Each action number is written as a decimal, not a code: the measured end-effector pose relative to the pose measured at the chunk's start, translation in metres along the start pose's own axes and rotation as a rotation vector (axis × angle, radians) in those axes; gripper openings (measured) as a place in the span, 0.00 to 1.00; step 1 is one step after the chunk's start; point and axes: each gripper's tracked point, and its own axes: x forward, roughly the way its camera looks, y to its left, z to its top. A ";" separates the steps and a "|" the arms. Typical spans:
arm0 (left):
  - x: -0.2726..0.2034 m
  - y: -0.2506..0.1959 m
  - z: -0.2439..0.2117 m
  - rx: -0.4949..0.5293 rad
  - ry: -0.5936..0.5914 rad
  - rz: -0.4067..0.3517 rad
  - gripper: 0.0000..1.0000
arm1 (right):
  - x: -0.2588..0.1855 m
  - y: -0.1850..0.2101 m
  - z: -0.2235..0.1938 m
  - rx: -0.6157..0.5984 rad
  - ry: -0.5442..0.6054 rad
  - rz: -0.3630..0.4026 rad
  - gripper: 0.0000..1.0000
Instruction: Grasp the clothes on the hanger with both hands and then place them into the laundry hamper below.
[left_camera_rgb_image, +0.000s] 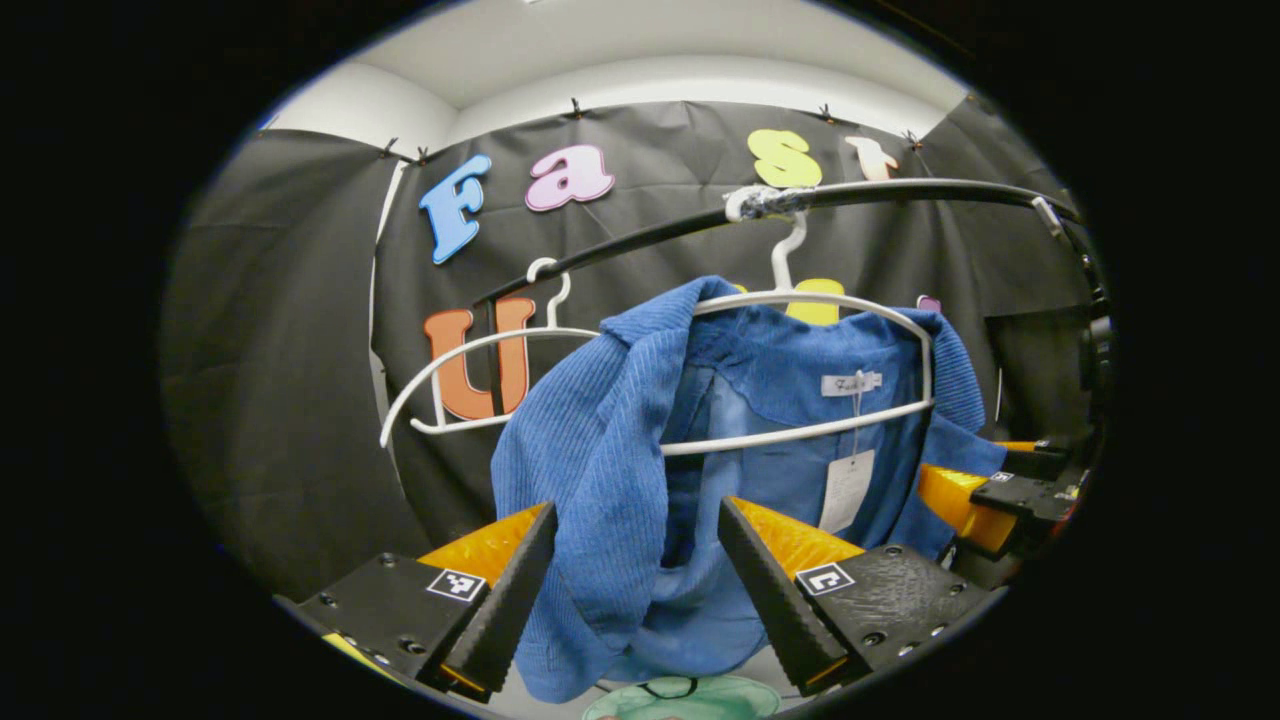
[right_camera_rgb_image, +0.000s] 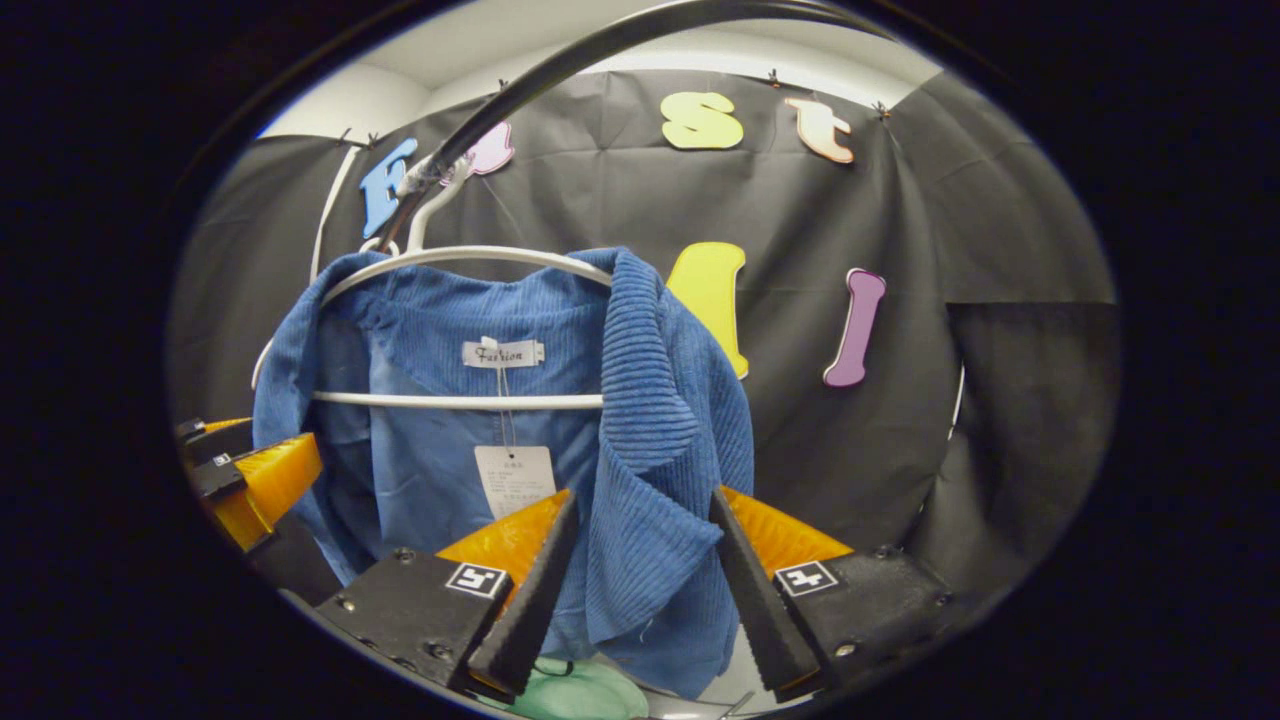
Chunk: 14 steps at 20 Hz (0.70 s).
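Fingers of both grippers spread, straddling front edges of the blue jacket (left_camera_rgb_image: 600, 450), hanging lengthwise downward.

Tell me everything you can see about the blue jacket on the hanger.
The blue jacket looks like ribbed corduroy with a smoother lining, a neck label and a paper tag. It hangs open on a white hanger hooked on a black rail. Each front edge falls between an open gripper's fingers: left gripper, right gripper.
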 end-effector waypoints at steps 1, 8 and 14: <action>0.005 0.000 -0.001 -0.001 0.001 0.009 0.97 | 0.005 0.000 -0.001 -0.007 0.001 -0.005 0.82; 0.025 0.008 -0.014 0.011 0.030 0.059 0.69 | 0.024 -0.017 -0.004 -0.040 -0.021 -0.084 0.56; 0.032 0.020 -0.011 0.012 0.045 0.086 0.19 | 0.023 -0.029 -0.005 -0.052 -0.034 -0.121 0.27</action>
